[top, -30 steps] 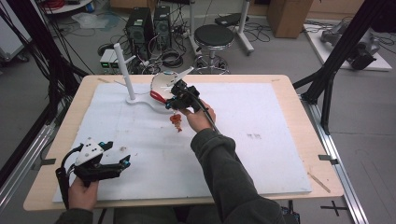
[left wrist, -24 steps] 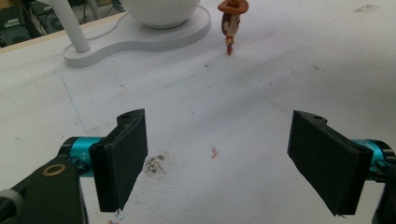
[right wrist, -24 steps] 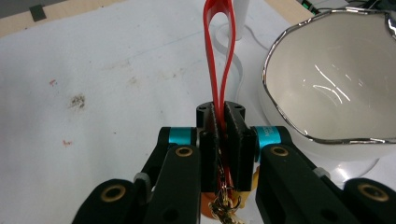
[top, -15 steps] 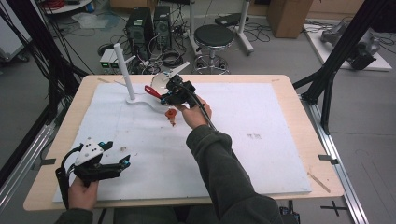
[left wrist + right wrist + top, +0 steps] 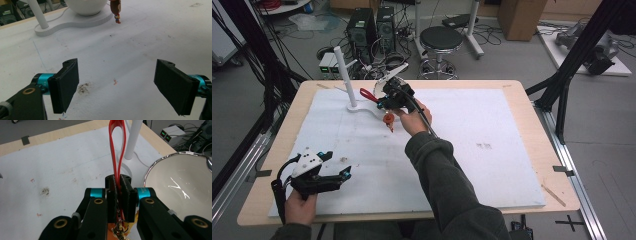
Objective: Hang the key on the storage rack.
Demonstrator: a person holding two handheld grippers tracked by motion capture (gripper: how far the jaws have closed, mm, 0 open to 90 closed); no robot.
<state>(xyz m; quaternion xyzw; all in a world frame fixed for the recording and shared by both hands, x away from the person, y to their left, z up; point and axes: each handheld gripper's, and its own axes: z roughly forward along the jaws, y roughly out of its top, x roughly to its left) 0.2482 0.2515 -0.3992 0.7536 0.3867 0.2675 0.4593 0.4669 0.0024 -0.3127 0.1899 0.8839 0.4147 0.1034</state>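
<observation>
Viewing from the high camera: right claw pressed together on the thin red looped strap, with the small orange-brown figure charm dangling below, above the white sheet on the wooden counter. Left claw parked near the front edge, holding nothing. Count here: two claws, one strap, one charm, one white plastic stand with upright post.

Checking the left gripper view: left claw spread wide over bare sheet. Stand base, one white bowl and the charm well ahead.

Checking the right gripper view: right claw pinching the strap at its lower end, loop standing free and pointing toward the post; silver-rimmed bowl just beside. Probable step: hanging the loop on the post. Raise the loop above the post top, align the opening squarely, lower gently, and avoid knocking the bowl. Do not relax the pinch until seated.
</observation>
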